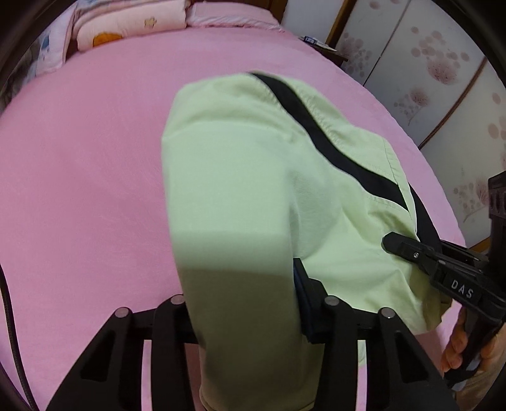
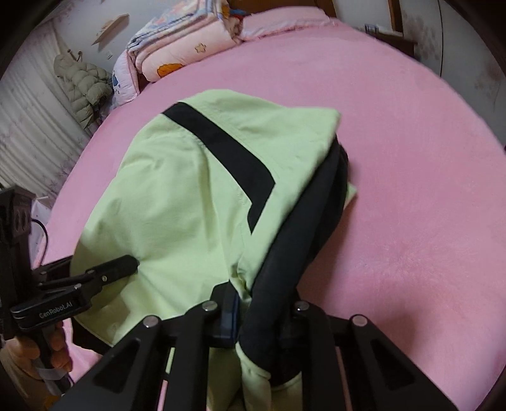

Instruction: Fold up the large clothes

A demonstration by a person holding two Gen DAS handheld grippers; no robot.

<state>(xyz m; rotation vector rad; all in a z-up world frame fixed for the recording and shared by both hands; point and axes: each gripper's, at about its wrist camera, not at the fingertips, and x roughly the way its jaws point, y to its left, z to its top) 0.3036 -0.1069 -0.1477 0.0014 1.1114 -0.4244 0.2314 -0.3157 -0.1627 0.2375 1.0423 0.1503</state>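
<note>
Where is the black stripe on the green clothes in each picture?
Left wrist view: the black stripe runs diagonally across the upper right part of the green garment.
Right wrist view: the stripe crosses the garment's upper middle, bending at its lower end.
Shared landmark: the pink folded quilt at the bed's far end.

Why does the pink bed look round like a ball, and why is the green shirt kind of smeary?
Left wrist view: the fisheye lens bends the pink bed into a dome; the green garment is smeared by motion blur, with a shadow across its near part. Right wrist view: same bulge, dark corners, garment edges soft.
</note>
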